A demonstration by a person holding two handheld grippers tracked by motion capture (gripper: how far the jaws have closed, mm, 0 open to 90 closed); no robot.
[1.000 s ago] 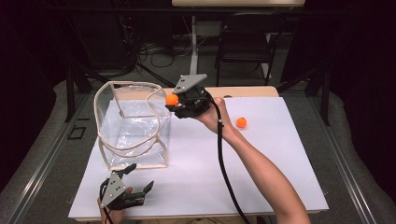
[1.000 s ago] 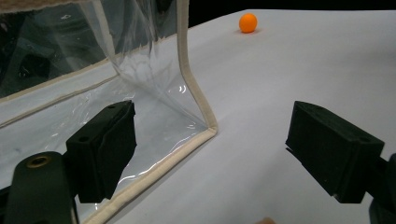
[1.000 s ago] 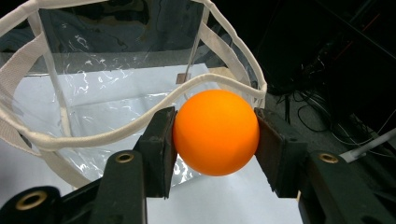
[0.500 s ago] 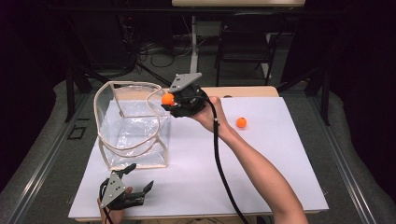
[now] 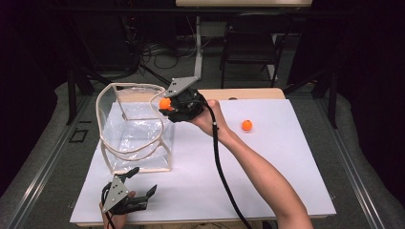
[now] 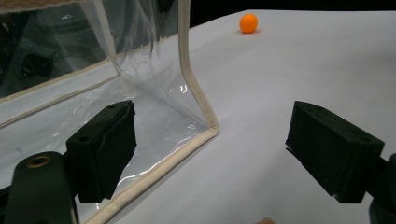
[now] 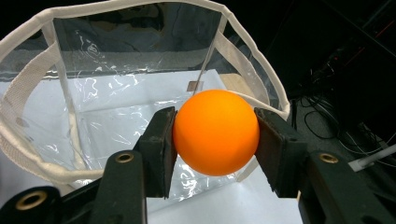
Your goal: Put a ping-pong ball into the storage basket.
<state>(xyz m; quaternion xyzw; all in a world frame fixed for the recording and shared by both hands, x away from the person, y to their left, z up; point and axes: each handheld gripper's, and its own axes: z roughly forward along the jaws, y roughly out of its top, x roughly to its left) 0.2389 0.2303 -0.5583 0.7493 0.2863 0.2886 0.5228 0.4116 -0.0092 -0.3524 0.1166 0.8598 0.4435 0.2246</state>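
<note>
Right claw (image 5: pixel 167 106) is clamped on an orange ball (image 7: pixel 216 132), one black pad pressed to each side of it, and holds it at the upper rim of the clear bag (image 5: pixel 133 129), on the bag's right-hand side in the high view. Seen from the right gripper view, the ball hangs just over the bag's open mouth, with the cream-edged rim curving round behind it and the see-through floor of the bag below. No brand, label or writing can be read on the ball, on the bag or on either claw. The ball is round, so it has no long axis and points no way. The bag stands upright with its mouth up, on the left half of the desk (image 5: pixel 286 162), nearer the far edge than the near one.

Left claw (image 5: pixel 129 193) rests by the near left corner of the desk with its jaws apart and nothing between them; in the left gripper view they frame the bag's near bottom corner, which lies just ahead of them, not touched.

Another orange ball (image 5: pixel 247 125) lies on the bare desk toward the far right, well apart from the bag and from both claws.
</note>
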